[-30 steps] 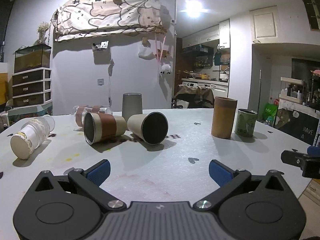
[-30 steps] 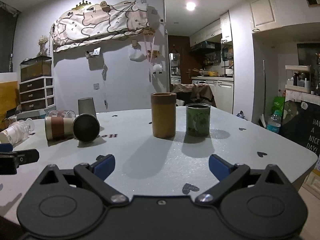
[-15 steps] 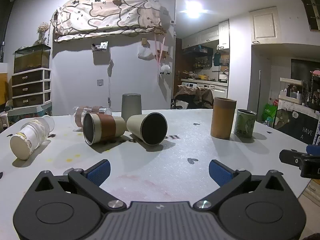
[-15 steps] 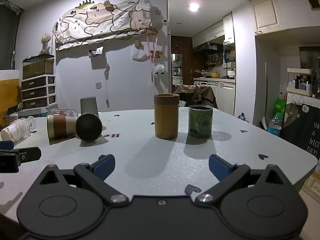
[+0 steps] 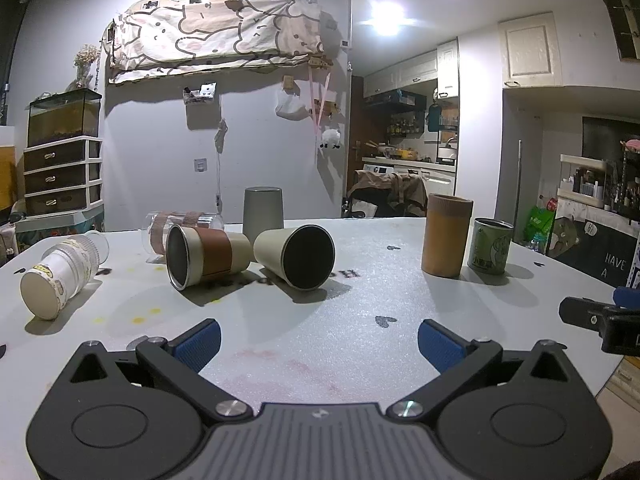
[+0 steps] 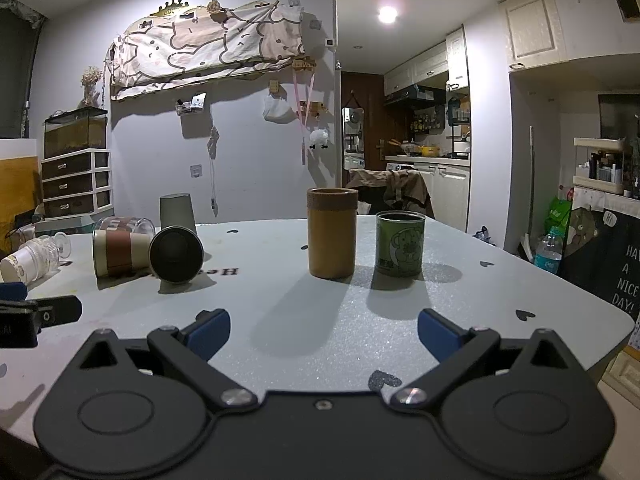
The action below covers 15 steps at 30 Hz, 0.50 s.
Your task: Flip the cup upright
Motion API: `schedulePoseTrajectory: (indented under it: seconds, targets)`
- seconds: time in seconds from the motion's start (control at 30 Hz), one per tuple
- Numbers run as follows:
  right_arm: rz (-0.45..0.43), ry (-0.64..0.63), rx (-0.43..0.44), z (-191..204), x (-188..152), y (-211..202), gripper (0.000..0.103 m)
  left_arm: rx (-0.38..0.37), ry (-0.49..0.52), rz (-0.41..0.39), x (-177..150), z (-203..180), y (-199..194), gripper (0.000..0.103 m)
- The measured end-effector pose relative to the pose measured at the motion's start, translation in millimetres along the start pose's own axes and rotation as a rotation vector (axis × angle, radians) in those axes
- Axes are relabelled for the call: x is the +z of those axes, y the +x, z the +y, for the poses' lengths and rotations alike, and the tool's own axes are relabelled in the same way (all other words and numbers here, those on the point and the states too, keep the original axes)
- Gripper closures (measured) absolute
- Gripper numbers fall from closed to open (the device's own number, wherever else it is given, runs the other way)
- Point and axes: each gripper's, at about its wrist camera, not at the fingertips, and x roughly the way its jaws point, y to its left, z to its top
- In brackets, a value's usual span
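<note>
Several cups lie on their sides on the white table [image 5: 320,332]: a beige cup with a dark mouth [image 5: 296,255] [image 6: 176,255], a cup with a brown sleeve [image 5: 206,255] [image 6: 118,253], a clear glass with brown bands [image 5: 180,229] and a white patterned cup [image 5: 58,276] at far left. A grey cup [image 5: 263,212] [image 6: 177,213] stands upside down behind them. My left gripper [image 5: 318,346] is open and empty, short of the lying cups. My right gripper [image 6: 324,334] is open and empty, facing the tan cylinder.
A tall tan cylinder [image 6: 331,238] [image 5: 446,235] and a green tin [image 6: 400,243] [image 5: 491,249] stand upright at the right. The table's right edge [image 6: 600,300] drops off beside a dark board. Drawers and a tank stand at the left wall.
Both grippers have crept slightly forward and stay open; the cups appear a little nearer. Nothing on the table has moved.
</note>
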Motion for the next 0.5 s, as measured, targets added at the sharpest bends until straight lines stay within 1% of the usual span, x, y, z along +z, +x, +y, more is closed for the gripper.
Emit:
schedulePoseTrajectory:
  seconds: [0.5]
  targets:
    - [0.004, 0.002, 0.002, 0.0, -0.3, 0.9, 0.002, 0.001, 0.0, 0.002, 0.4, -0.4, 0.3, 0.0]
